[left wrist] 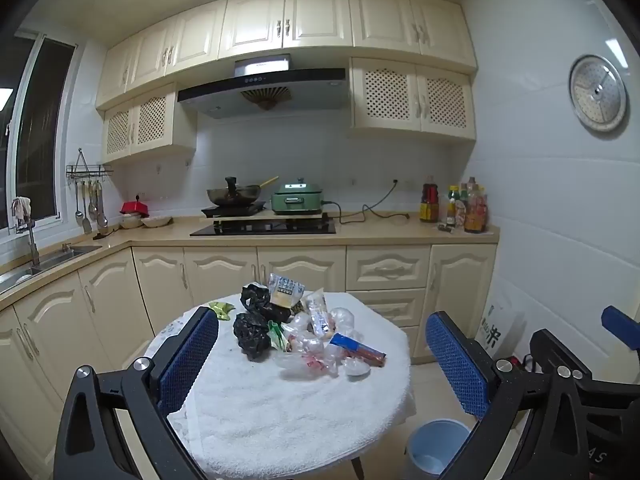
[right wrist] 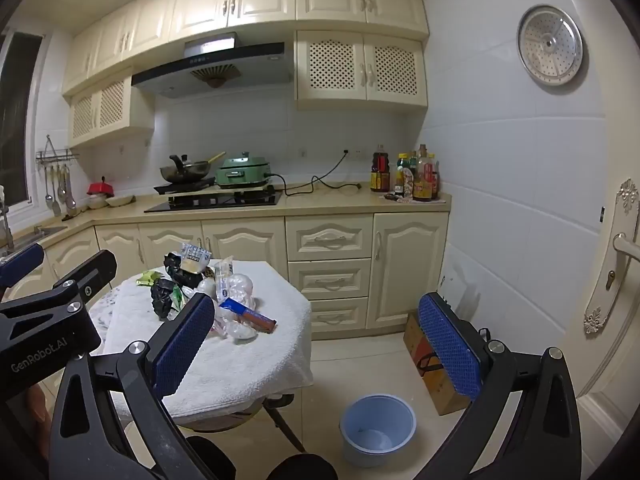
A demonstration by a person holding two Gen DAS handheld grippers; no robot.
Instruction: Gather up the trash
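Observation:
A pile of trash (left wrist: 304,332) lies on a round table (left wrist: 256,408) covered with a white towel: black plastic bags (left wrist: 252,334), clear crumpled wrappers (left wrist: 316,354), a green packet (left wrist: 221,307) and a blue-and-brown wrapper (left wrist: 358,349). A light blue bin (left wrist: 436,446) stands on the floor right of the table. My left gripper (left wrist: 324,356) is open, short of the pile, nothing between its blue pads. My right gripper (right wrist: 316,340) is open too, over the table's right edge and the floor, well above the bin (right wrist: 378,430). The trash pile (right wrist: 212,292) shows left of centre.
Cream kitchen cabinets and a counter run behind the table (right wrist: 240,360), with a wok (left wrist: 234,194), a green cooker (left wrist: 297,199) and bottles (left wrist: 464,206). A sink (left wrist: 40,262) is at the left. A cardboard box (right wrist: 432,364) stands by the right wall, and a door with a handle (right wrist: 624,248) is at the far right.

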